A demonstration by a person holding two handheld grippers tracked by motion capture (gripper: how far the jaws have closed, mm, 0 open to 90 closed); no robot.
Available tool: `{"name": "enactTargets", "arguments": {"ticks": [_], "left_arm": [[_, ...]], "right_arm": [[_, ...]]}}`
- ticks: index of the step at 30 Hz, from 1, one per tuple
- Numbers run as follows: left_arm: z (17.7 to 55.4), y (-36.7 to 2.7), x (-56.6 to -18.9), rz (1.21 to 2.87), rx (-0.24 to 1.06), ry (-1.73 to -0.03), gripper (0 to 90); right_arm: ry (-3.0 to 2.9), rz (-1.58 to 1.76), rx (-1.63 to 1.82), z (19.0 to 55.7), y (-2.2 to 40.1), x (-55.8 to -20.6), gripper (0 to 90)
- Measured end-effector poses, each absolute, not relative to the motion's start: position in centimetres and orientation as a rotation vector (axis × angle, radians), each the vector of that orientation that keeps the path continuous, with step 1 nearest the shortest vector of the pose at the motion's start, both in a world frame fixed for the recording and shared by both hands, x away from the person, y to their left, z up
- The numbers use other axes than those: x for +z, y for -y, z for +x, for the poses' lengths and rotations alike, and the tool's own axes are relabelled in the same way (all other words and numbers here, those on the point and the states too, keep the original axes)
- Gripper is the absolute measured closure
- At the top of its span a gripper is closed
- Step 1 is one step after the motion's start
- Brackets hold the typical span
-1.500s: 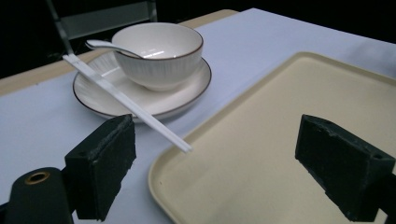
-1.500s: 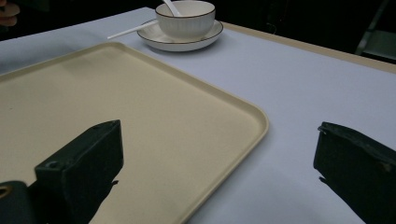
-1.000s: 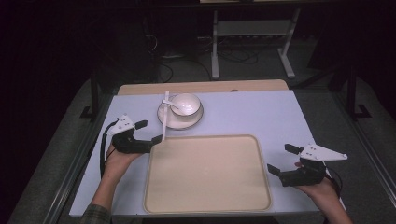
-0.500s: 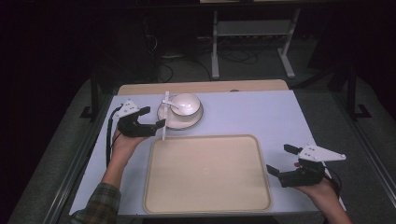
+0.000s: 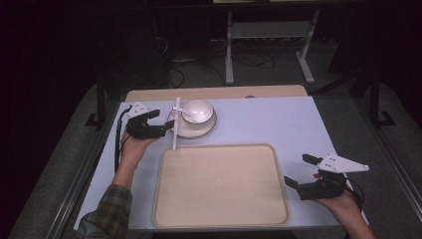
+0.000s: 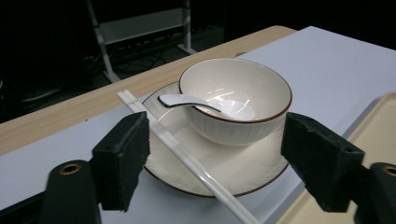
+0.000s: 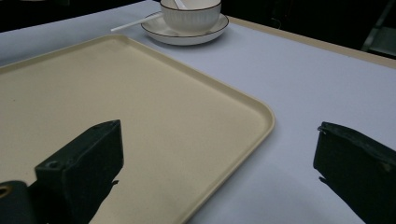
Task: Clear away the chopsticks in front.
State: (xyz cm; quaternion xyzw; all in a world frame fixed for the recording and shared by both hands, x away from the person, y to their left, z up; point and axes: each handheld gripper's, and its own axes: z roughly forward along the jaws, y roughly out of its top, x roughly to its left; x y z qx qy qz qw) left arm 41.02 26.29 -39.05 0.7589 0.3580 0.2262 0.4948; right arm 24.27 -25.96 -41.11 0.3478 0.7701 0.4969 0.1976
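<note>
Nearest the person, the right tongs [image 5: 300, 172] hover spread and empty over the counter [image 5: 278, 124], just beside the right edge of the tray [image 5: 219, 186], which lies bare. Farther up, the left tongs [image 5: 166, 128] are at the plate [image 5: 191, 130], their jaws wide but having just been closing a little, with the chopsticks [image 6: 187, 158] and the near plate rim between them and nothing yet pinched. The chopsticks lie across the plate's left rim, one end pointing toward the tray. On the plate stands the bowl [image 6: 236, 100], with a spoon [image 6: 205, 101] resting in it.

The step in hand looks like a reach for the chopsticks. The next move likely calls for lowering the jaws around the thin sticks alone, clear of the rim, and closing squarely so they do not roll.

No brand, label or writing can be read anywhere.
</note>
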Motion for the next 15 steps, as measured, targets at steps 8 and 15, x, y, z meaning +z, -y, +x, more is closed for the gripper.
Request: {"name": "enactTargets", "arguments": {"ticks": [8,15], "left_arm": [[42.3,-26.6,-39.9,1.859,0.556,-0.921,39.4],[43.4,-26.5,-40.8,1.889,0.561,-0.946,54.6]], "right_arm": [[-2.156,0.979,1.391,24.3,26.1,-41.1,1.2],[-2.150,0.978,1.394,24.3,26.1,-41.1,1.2]]}}
